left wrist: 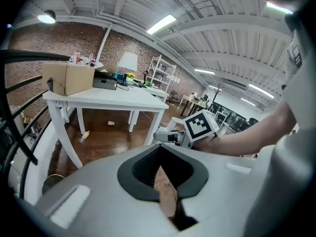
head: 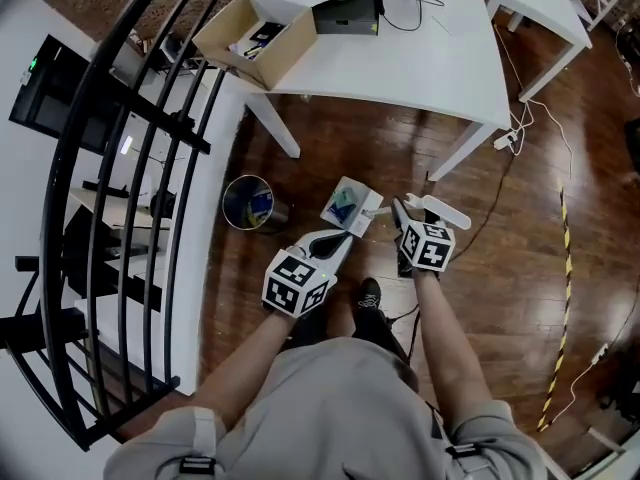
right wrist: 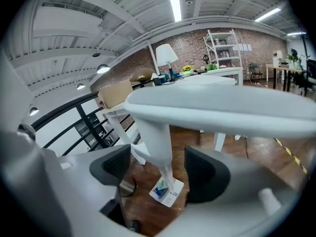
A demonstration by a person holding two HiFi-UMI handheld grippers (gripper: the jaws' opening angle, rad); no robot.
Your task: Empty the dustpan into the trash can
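A white dustpan (head: 348, 206) lies on the wood floor with blue and green scraps in it; it also shows in the right gripper view (right wrist: 167, 191). Its white handle (head: 440, 209) rises to my right gripper (head: 408, 220). The handle's stem (right wrist: 154, 142) passes between that gripper's (right wrist: 160, 169) widely parted jaws, and the pads do not press it. The round metal trash can (head: 249, 203) stands just left of the dustpan. My left gripper (head: 338, 242) hovers over the floor near the dustpan's near edge, its jaws (left wrist: 160, 149) closed with nothing in them.
A white table (head: 400, 68) with a cardboard box (head: 255, 38) stands beyond the dustpan. A black railing (head: 150, 168) runs along the left. Cables (head: 520, 128) and a yellow-black strip (head: 565, 268) lie on the floor at the right. My shoe (head: 369, 293) is behind the grippers.
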